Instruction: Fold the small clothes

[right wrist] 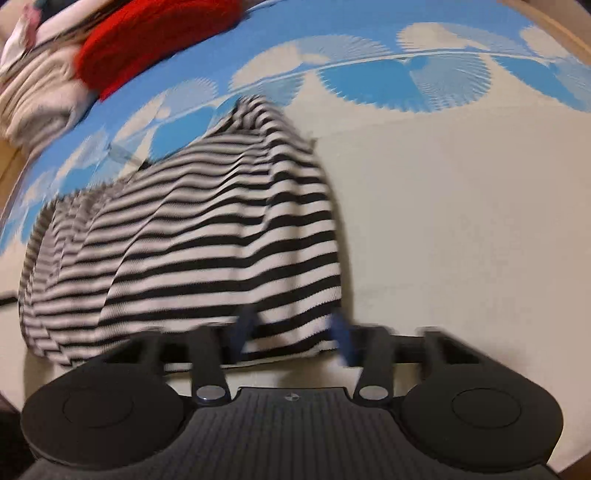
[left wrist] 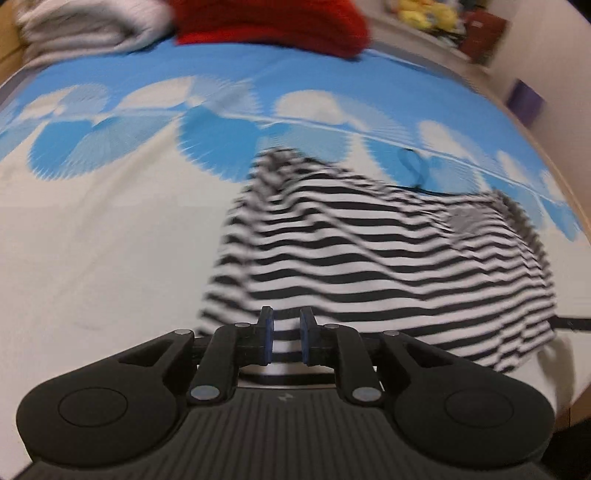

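A striped shirt (left wrist: 388,258) lies rumpled on the blue-and-white sheet (left wrist: 110,240). The left claw (left wrist: 287,339) pinches its hem; the right claw (right wrist: 291,338) gapes over its edge. Red garment (left wrist: 273,22) and pale pile (left wrist: 85,26) sit beyond.

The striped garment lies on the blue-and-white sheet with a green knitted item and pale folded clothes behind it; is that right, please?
Not quite: the knitted item behind the striped garment is red, not green, as the left wrist view shows. The rest holds: the garment lies on the blue-and-white sheet, with pale folded clothes beside the red one.
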